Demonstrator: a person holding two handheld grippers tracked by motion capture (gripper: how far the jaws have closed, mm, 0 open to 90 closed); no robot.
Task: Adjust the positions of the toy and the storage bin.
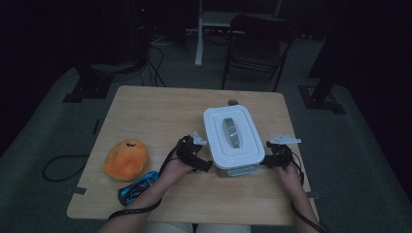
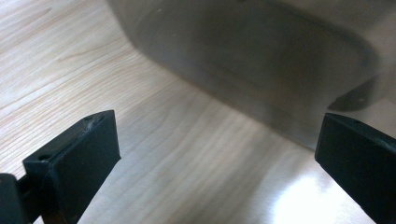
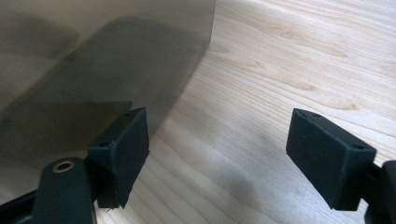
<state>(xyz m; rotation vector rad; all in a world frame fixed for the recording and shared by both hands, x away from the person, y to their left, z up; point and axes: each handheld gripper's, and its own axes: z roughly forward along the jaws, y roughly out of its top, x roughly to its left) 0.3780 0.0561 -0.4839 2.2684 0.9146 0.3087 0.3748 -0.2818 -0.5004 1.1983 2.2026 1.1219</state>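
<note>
A rectangular box with a white lid (image 1: 233, 136) and a smoky see-through body stands on the wooden table (image 1: 155, 111), right of the middle. My left gripper (image 1: 206, 165) is at the box's near left corner, and my right gripper (image 1: 266, 162) at its near right corner. In the left gripper view the jaws (image 2: 217, 144) stand wide apart over bare wood, with the box's grey wall (image 2: 261, 60) just ahead. In the right gripper view the jaws (image 3: 217, 149) are also wide apart, the box wall (image 3: 93, 70) lies past the left jaw, and only tabletop is between them.
An orange plush toy (image 1: 125, 158) lies at the table's front left, with a blue-and-black object (image 1: 138, 187) beside it near the edge. A small grey knob (image 1: 233, 102) sits behind the box. A folding chair (image 1: 260, 43) and floor cables (image 1: 58, 165) lie beyond the table.
</note>
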